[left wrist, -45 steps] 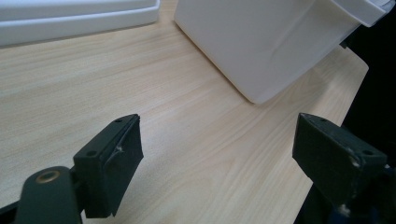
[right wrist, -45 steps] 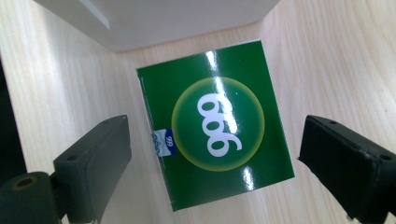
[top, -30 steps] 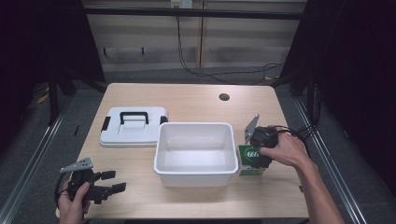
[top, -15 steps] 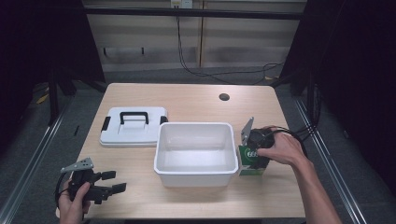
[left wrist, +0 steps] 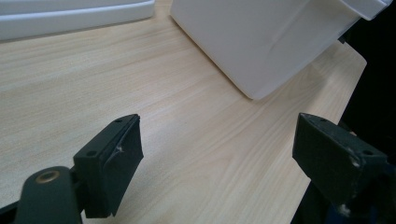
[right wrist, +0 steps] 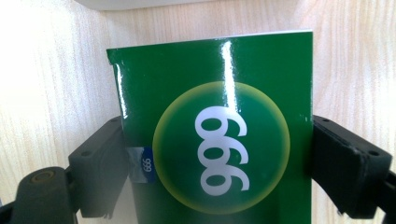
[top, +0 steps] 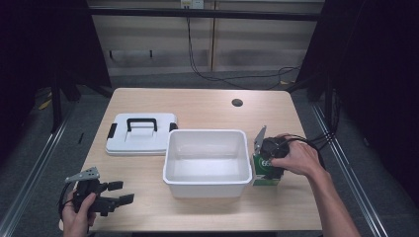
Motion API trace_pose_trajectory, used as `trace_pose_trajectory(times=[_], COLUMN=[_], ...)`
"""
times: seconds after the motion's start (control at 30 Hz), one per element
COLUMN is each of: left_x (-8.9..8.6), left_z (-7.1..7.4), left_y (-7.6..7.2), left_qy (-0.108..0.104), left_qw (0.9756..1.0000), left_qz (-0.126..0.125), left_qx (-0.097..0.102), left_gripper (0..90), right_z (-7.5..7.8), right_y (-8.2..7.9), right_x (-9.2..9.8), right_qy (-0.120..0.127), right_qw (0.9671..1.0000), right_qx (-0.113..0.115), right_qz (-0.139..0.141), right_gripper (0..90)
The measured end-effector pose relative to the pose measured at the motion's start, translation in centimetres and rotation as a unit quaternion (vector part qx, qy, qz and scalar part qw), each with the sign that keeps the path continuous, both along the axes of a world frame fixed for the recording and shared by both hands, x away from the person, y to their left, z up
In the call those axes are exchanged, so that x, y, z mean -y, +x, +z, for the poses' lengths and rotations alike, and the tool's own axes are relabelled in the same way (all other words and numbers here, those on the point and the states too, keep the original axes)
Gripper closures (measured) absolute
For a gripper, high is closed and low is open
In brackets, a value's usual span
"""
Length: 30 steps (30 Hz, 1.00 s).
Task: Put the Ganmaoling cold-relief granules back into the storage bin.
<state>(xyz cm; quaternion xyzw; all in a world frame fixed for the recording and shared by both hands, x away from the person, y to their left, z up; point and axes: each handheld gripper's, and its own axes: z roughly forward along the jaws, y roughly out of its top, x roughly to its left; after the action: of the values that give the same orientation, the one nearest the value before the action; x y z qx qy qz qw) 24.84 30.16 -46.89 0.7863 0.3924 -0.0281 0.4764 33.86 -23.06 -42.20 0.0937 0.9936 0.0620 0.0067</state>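
Observation:
A glossy green box (right wrist: 210,93) with a yellow-ringed circle and white digits stands on the table just right of the white tub (top: 205,185). My right gripper (right wrist: 217,154) comes down on it from above, with a black jaw pressed against each side of the box. In the high view a hand holds that right gripper (top: 269,165) over the green box (top: 262,177). My left gripper (top: 122,192) rests at the table's near left corner, open. Between its spread jaws, the left gripper (left wrist: 217,144) holds nothing but bare wood.
The tub's white lid (top: 141,133) with a black handle lies flat at the left, behind the left gripper. A small round hole (top: 237,102) sits in the table's far right part. The tub's corner (left wrist: 261,51) is close ahead of the left gripper.
The right gripper has sunk slightly down and left onto the green box. The left gripper, tub and lid have not moved.

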Motion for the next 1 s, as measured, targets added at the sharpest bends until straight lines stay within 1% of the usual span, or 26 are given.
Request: trace_pose_trajectory(times=[0.1, 0.17, 0.2, 0.27, 0.3, 0.4, 0.43, 0.5, 0.53, 0.6, 0.67, 0.7, 0.77, 0.8, 0.87, 0.9, 0.93, 0.97, 1.0], left_x=[-0.1, -0.1, -0.1, -0.1, -0.1, -0.1, -0.1, -0.1, -0.1, -0.1, -0.1, -0.1, -0.1, -0.1, -0.1, -0.1, -0.1, -0.1, -0.1], left_z=[0.0, 0.0, 0.0, 0.0, 0.0, 0.0, 0.0, 0.0, 0.0, 0.0, 0.0, 0.0, 0.0, 0.0, 0.0, 0.0, 0.0, 0.0, 0.0], left_y=[0.0, 0.0, 0.0, 0.0, 0.0, 0.0, 0.0, 0.0, 0.0, 0.0, 0.0, 0.0, 0.0, 0.0, 0.0, 0.0, 0.0, 0.0, 0.0], left_qy=[-0.001, -0.003, -0.002, -0.001, -0.001, -0.003, -0.003, -0.003, -0.004, -0.004, -0.005, -0.005, -0.005, -0.005, -0.005, -0.005, -0.005, -0.005, -0.007], left_qw=[1.0000, 1.0000, 1.0000, 1.0000, 1.0000, 1.0000, 1.0000, 1.0000, 1.0000, 1.0000, 1.0000, 1.0000, 1.0000, 1.0000, 1.0000, 1.0000, 1.0000, 1.0000, 1.0000], left_qz=[0.000, 0.003, 0.002, 0.001, 0.000, 0.002, 0.002, 0.003, 0.002, 0.002, 0.003, 0.002, 0.003, 0.003, 0.003, 0.002, 0.001, 0.001, 0.001], left_qx=[0.001, 0.001, 0.000, 0.001, 0.001, 0.001, 0.001, 0.001, 0.001, 0.001, 0.001, 0.001, 0.001, 0.001, 0.001, 0.001, 0.000, 0.000, 0.000], left_gripper=[16.0, 16.0, 16.0, 16.0, 16.0, 16.0, 16.0, 16.0, 16.0, 16.0, 16.0, 16.0, 16.0, 16.0, 16.0, 16.0, 16.0, 16.0, 16.0], right_z=[-0.1, -0.2, -0.2, -0.2, -0.1, 0.0, 0.0, 0.1, 0.2, 0.4, 0.8, 0.9, 1.2, 1.3, 1.6, 1.7, 1.9, 2.1, 2.3], right_y=[0.0, 0.0, 0.0, 0.1, 0.1, 0.1, 0.1, 0.1, 0.0, 0.1, -0.2, -0.1, -0.3, -0.2, -0.4, -0.4, -0.5, -0.5, -0.5], right_x=[0.0, -0.1, -0.1, 0.0, 0.0, 0.1, 0.1, 0.2, 0.2, 0.4, 0.5, 0.6, 0.7, 0.7, 0.8, 0.9, 0.9, 1.1, 1.1], right_qy=[-0.002, -0.002, 0.000, 0.001, 0.002, 0.002, -0.002, -0.005, -0.004, 0.001, 0.002, 0.006, 0.001, 0.001, -0.001, 0.003, 0.004, 0.007, 0.006], right_qw=[1.0000, 1.0000, 1.0000, 1.0000, 1.0000, 0.9999, 0.9998, 0.9998, 0.9997, 0.9998, 0.9995, 0.9997, 0.9996, 0.9997, 0.9995, 0.9996, 0.9993, 0.9995, 0.9994], right_qx=[-0.004, -0.002, -0.005, -0.003, -0.004, -0.010, -0.014, -0.018, -0.018, -0.017, -0.019, -0.016, -0.022, -0.020, -0.022, -0.019, -0.020, -0.017, -0.013], right_qz=[-0.006, -0.003, -0.007, -0.001, -0.005, -0.004, -0.011, -0.009, -0.013, -0.009, -0.023, -0.014, -0.019, -0.017, -0.021, -0.022, -0.030, -0.026, -0.032], right_gripper=[13.1, 13.2, 13.6, 14.5, 15.0, 15.5, 15.5, 15.6, 15.6, 15.7, 15.7, 15.7, 15.7, 15.7, 15.7, 15.7, 15.8, 15.7, 15.8])
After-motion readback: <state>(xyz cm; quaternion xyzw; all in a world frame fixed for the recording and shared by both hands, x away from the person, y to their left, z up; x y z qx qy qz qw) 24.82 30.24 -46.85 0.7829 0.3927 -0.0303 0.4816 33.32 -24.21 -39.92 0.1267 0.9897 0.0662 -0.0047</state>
